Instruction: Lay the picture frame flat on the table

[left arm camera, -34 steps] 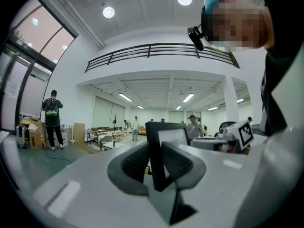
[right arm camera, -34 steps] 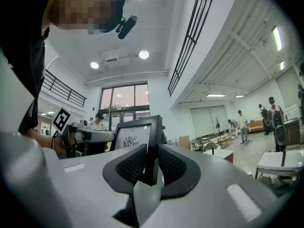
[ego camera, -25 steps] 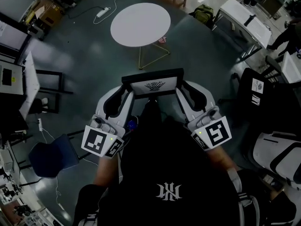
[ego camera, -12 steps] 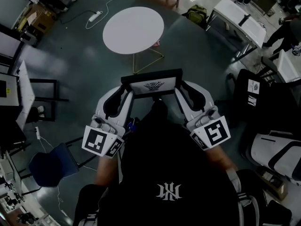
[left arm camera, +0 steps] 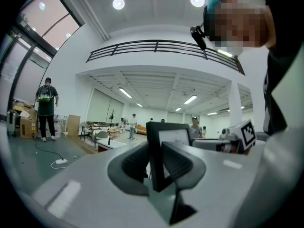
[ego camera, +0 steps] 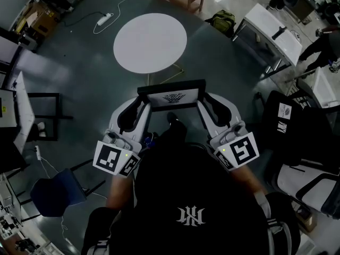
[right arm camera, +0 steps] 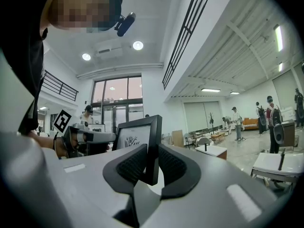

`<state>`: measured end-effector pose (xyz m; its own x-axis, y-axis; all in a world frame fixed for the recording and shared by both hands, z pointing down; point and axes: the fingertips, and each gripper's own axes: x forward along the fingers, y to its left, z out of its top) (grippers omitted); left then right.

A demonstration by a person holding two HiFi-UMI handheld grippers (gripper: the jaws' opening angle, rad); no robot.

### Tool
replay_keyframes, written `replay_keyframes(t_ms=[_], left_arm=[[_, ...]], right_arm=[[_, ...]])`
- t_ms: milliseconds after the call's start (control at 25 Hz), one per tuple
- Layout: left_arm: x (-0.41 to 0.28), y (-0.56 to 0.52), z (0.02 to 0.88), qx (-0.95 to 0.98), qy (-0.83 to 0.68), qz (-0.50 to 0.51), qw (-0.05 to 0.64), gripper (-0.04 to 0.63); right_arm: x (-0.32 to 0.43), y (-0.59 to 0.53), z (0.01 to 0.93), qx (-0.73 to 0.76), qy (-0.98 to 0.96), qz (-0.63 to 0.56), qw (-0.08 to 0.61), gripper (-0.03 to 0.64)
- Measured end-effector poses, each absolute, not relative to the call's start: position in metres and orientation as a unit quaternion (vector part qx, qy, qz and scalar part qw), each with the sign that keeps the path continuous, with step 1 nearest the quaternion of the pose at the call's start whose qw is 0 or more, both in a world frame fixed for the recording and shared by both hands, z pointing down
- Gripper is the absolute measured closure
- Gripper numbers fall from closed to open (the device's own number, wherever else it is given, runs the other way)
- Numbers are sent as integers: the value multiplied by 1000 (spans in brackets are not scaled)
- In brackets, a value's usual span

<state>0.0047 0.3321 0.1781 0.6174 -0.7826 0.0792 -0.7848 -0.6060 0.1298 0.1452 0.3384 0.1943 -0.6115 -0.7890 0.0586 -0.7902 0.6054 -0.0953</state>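
A black picture frame (ego camera: 172,93) with a white print is carried upright in the air in front of the person, held by its two side edges. My left gripper (ego camera: 143,109) is shut on the frame's left edge, which stands between the dark pads (left arm camera: 132,160) in the left gripper view. My right gripper (ego camera: 203,107) is shut on the right edge, and the frame (right arm camera: 138,139) rises between its pads there. The round white table (ego camera: 150,41) stands on thin legs ahead of the frame, on the grey floor.
A blue chair (ego camera: 53,191) stands at lower left and a dark chair (ego camera: 289,116) at right. A white desk (ego camera: 268,28) and a green backpack (ego camera: 222,19) are at upper right. A power strip with cable (ego camera: 102,19) lies on the floor beyond the table. Several people stand far off.
The round table has drifted down and slightly left in the head view, so it is nearer. Both grippers keep the same hold on the frame, in the same place in the picture.
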Motion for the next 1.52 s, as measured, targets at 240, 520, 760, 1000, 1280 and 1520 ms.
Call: replay_keyframes(t_ms=[240, 520, 760, 1000, 1280, 1520], left_arm=[[-8, 250, 170, 896, -437, -3, 79, 511], [-31, 150, 157, 895, -436, -20, 86, 511], [-46, 113, 171, 894, -438, -34, 87, 512], [-69, 71, 181, 894, -436, -40, 97, 514], [-71, 53, 193, 892, -435, -38, 114, 512], [-89, 34, 197, 879, -460, -42, 116, 512]], right_arm=[[133, 260, 181, 444, -894, 49, 13, 555], [110, 161, 165, 450, -892, 45, 27, 555], [94, 129, 175, 444, -895, 33, 37, 555], [72, 88, 183, 440, -896, 31, 48, 555], [70, 61, 191, 438, -896, 38, 59, 555], [53, 36, 195, 413, -908, 40, 61, 558]])
